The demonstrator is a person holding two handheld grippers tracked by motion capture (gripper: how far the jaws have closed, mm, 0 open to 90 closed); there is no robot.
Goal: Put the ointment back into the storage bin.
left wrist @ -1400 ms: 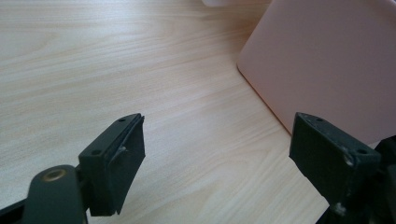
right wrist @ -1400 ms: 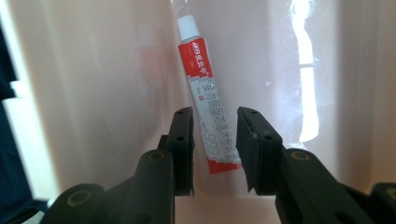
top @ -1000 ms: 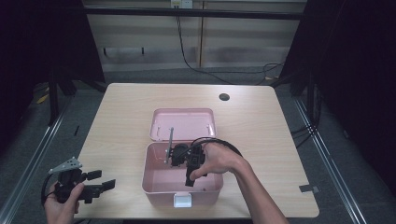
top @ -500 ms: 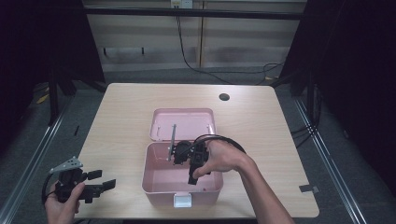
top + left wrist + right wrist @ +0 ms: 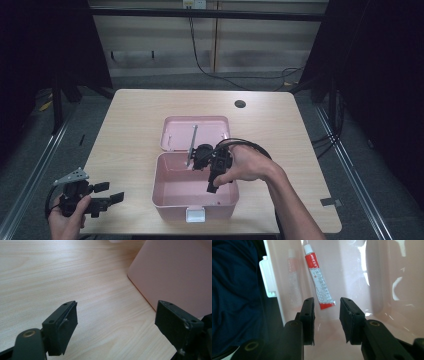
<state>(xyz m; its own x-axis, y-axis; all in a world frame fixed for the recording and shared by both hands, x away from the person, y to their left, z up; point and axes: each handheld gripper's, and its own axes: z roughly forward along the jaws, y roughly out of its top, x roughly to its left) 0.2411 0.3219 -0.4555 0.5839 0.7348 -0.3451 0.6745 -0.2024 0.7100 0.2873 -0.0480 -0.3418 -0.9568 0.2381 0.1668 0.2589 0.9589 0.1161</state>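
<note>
An open pink plastic box (image 5: 164, 186) stands at the table's front middle, its lid (image 5: 195, 131) laid back flat behind it. My right gripper (image 5: 212, 187) reaches down into the box, open. Its fingers (image 5: 308, 312) stand a little apart, just short of the crimped end of a red and white tube (image 5: 318, 277) lying on the box floor (image 5: 354, 272). My left gripper (image 5: 109, 192) hovers open and empty at the front left, left of the box. In the left gripper view the jaws of the left gripper (image 5: 116, 315) are spread wide over the tabletop, near the box's outer wall (image 5: 175, 272).
A grey metal bar (image 5: 191, 145) runs from the lid to the box's back rim. The white latch (image 5: 195, 215) sits on the front wall. A round cable hole (image 5: 240, 104) marks the light wooden table (image 5: 130, 115) at the back right. Dark floor surrounds the table.
My right hand has shifted slightly back and to the right over the box. The left gripper has stayed where it was.
</note>
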